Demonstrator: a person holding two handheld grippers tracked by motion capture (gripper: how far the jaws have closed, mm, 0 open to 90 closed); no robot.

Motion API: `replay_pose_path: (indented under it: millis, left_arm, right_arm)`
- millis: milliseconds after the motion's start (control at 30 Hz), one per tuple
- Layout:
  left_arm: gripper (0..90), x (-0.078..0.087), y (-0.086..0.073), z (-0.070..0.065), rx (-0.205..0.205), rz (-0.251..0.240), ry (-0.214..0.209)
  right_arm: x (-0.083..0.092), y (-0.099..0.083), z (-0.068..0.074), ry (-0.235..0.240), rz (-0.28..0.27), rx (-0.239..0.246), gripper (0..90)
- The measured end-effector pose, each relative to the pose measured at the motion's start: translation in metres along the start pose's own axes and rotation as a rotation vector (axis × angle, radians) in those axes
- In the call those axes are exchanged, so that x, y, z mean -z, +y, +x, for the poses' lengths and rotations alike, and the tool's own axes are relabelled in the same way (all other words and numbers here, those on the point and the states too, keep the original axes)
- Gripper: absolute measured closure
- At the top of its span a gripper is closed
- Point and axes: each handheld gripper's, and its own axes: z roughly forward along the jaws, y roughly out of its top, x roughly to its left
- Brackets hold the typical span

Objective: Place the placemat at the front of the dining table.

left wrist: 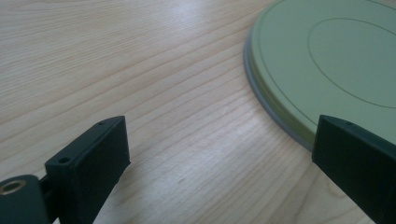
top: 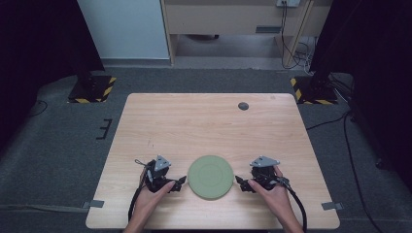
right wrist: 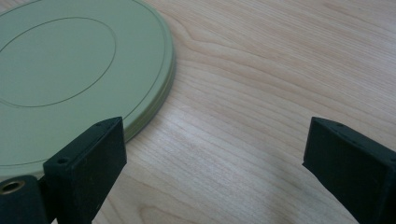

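Note:
A flat round pale-green plate (top: 211, 176) lies on the wooden table near its front edge. My left gripper (top: 180, 183) rests on the table just left of the plate, jaws pointing at its rim. My right gripper (top: 241, 183) sits just right of the plate, pointing at the opposite rim. In the left gripper view the green plate (left wrist: 327, 56) lies at the upper right, and my left gripper (left wrist: 219, 154) is open with bare wood between its jaws. In the right gripper view the green plate (right wrist: 70, 70) is at the upper left, and my right gripper (right wrist: 215, 149) is open, holding nothing.
A small dark round disc (top: 243, 106) is set in the table top near the far edge. The wooden table (top: 194, 126) stands on grey carpet, with dark stands and cables at both far corners. Tape tabs mark the front corners.

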Motion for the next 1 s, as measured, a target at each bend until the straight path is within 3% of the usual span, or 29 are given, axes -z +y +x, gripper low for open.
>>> replay_pose_path:
  millis: [100, 300, 700, 1000]
  left_arm:
    - [3.5, -0.003, 0.0, -0.006, -0.02, 0.013, -0.013]
    - [3.6, -0.005, 0.001, -0.01, -0.022, 0.005, -0.006]
    - [1.9, -0.007, 0.001, -0.008, 0.0, 0.001, -0.007]
    - [1.1, -0.009, 0.002, -0.007, 0.008, -0.01, 0.022]
  right_arm:
    - [-0.001, 0.001, 0.003, 0.003, -0.007, 0.014, 6.9]
    - [-0.003, 0.001, 0.008, 0.015, -0.002, 0.026, 7.0]
    - [-0.008, 0.002, 0.014, 0.005, 0.012, 0.043, 5.6]
    - [-0.01, 0.003, 0.014, -0.014, 0.009, 0.031, 4.7]
